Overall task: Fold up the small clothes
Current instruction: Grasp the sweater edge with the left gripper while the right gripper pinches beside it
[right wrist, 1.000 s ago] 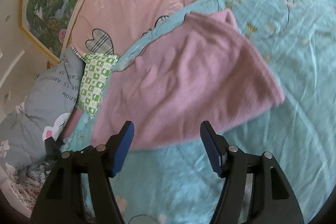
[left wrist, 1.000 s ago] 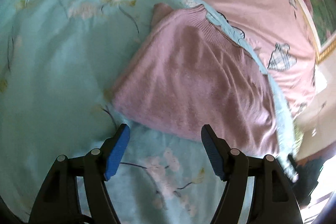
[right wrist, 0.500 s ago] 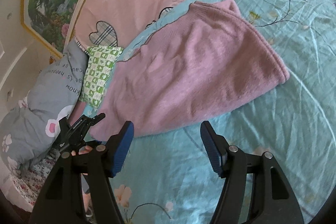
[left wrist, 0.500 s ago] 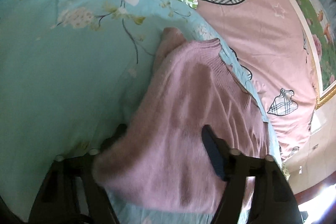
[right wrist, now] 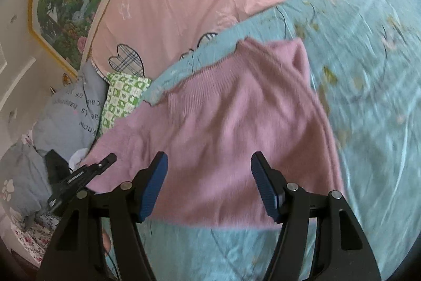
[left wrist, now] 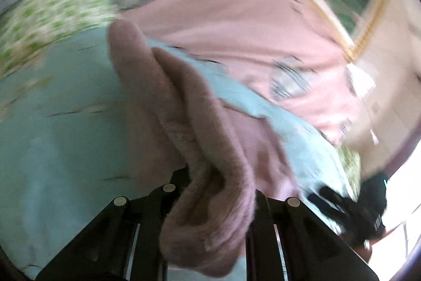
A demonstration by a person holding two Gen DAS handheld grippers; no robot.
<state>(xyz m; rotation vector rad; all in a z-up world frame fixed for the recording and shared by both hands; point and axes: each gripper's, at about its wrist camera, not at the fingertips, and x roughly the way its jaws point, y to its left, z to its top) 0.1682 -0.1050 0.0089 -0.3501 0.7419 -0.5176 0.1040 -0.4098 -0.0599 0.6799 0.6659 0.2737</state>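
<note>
A: Where is the pink sweater?

B: Spread on the blue floral bedspread, stretching from the right gripper toward twelve o'clock, collar end far, near hem right between that gripper's wide-open jaws, which hold nothing.

A: And the left gripper?

B: Its jaws have just been closing and now pinch a bunched corner of the sweater, lifted off the bed. The cloth runs from them toward eleven o'clock.

A: So which hand leads?

B: Probably the left; the right sits nearest the free hem.
</note>
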